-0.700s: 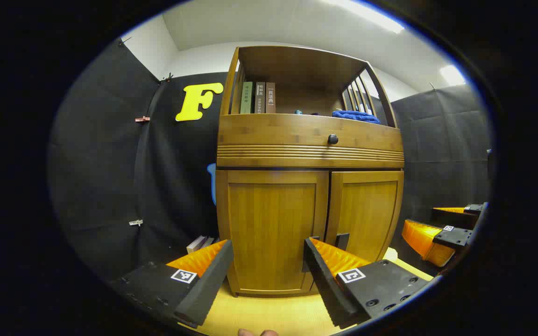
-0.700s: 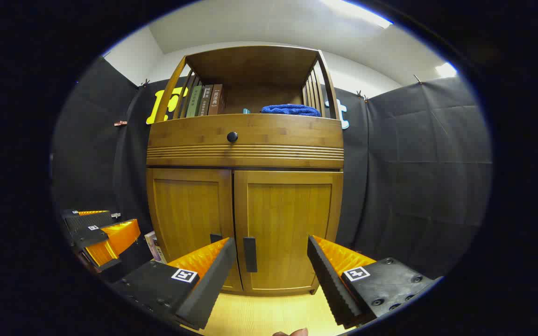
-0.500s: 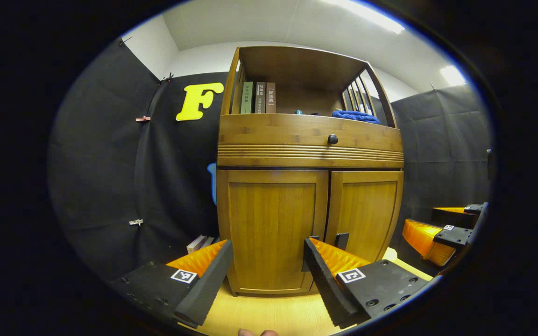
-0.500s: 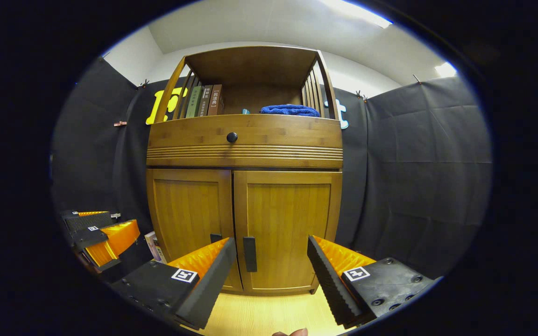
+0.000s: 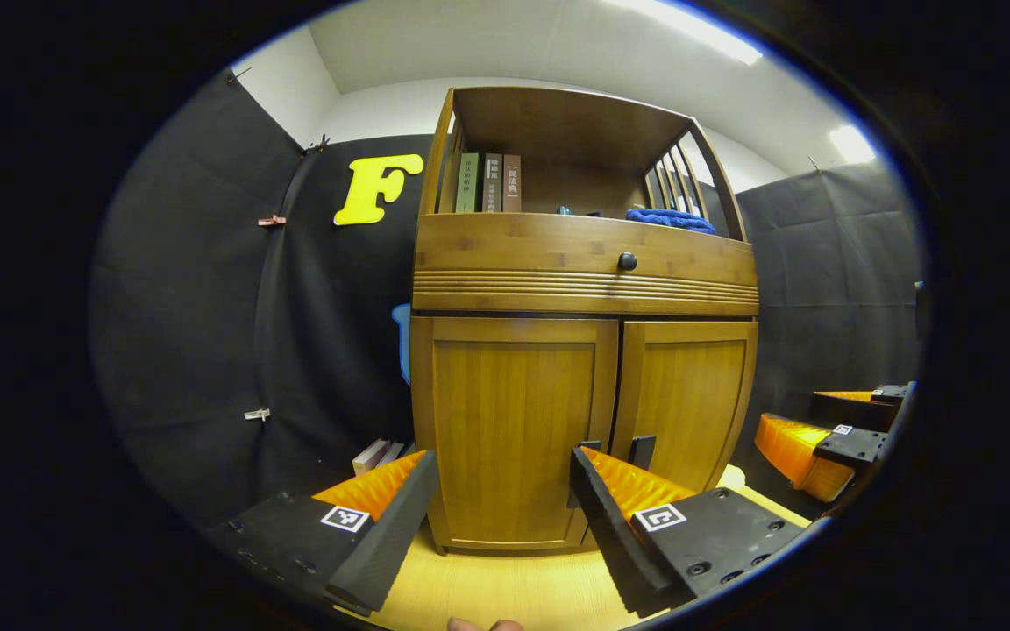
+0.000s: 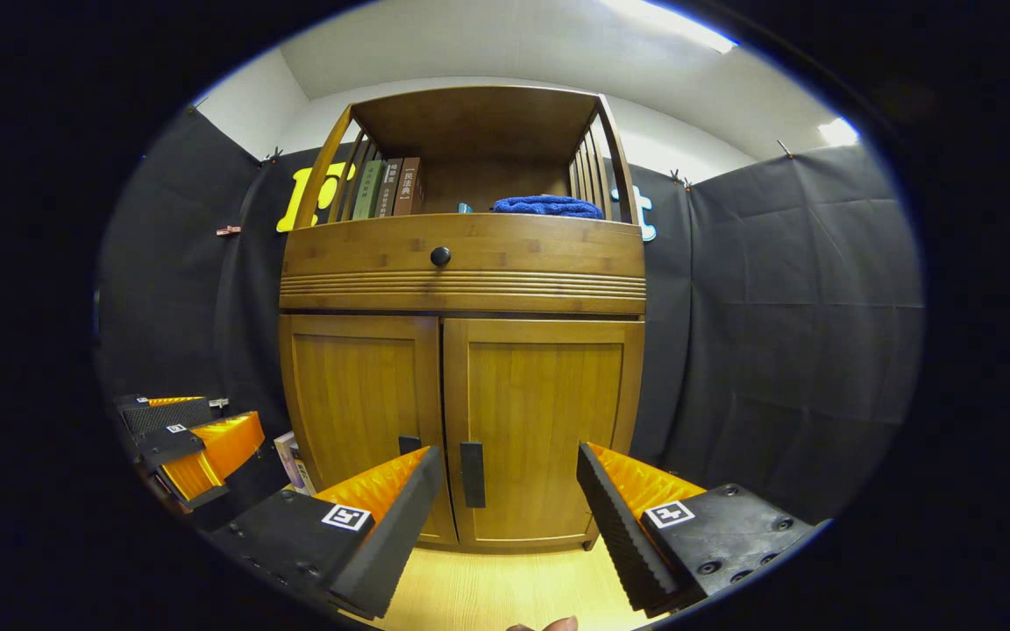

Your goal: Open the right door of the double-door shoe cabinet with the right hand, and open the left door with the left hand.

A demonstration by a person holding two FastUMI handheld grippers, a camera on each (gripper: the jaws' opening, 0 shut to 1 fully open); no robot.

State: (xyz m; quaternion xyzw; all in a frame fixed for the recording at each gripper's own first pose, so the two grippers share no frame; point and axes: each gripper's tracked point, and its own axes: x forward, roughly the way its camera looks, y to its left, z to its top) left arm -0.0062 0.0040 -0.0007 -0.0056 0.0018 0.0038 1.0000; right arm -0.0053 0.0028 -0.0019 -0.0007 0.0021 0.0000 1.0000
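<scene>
**Both doors shut, both grippers spread**

While I face the honey-coloured wooden double-door shoe cabinet, my right gripper is spread wide, empty, short of the right door and its dark vertical bar handle. My left gripper is spread too, just short of the left door; its handle is mostly hidden behind a finger. Blue folded cloth and books sit on the top shelf.

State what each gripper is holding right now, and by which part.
Nothing. The left gripper and right gripper are both open, short of the shoe cabinet; its right door handle is ungripped, and both doors are closed.
</scene>
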